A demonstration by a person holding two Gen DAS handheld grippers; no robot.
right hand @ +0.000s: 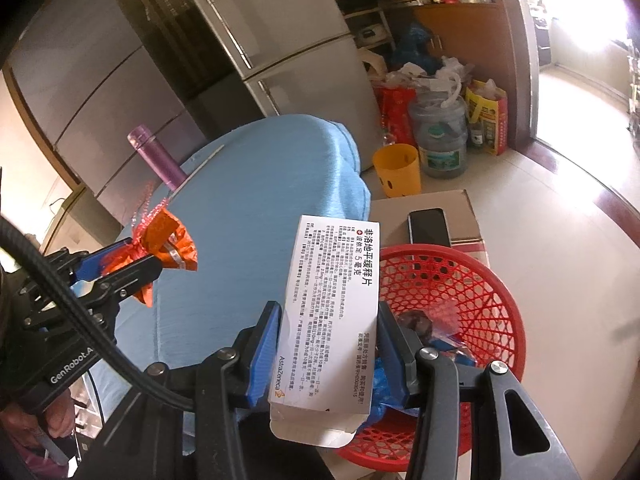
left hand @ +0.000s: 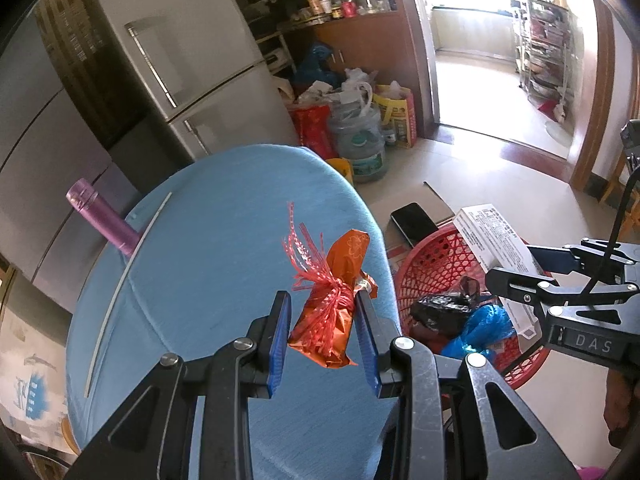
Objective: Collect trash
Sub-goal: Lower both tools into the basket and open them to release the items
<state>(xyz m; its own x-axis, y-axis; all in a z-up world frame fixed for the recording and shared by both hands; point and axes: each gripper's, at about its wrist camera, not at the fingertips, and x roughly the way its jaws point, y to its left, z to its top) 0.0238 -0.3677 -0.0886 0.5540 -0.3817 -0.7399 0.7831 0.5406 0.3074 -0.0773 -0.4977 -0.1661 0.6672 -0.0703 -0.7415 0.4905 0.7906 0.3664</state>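
The left claw [left hand: 326,330] is closed tight on an orange foil wrapper [left hand: 340,300] tied with red ribbon, held above the blue-covered bench [left hand: 208,240]. To its right, the right claw [right hand: 330,344] is clamped on a white medicine box [right hand: 332,312], partly closed around its width, over the red mesh basket [right hand: 480,292]. Inside the basket, beneath that claw, lie what look like black and blue plastic bags [left hand: 476,326]. A phone [right hand: 430,226] rests on cardboard beyond the basket.

Med box [right hand: 332,312] over red basket [right hand: 472,280]
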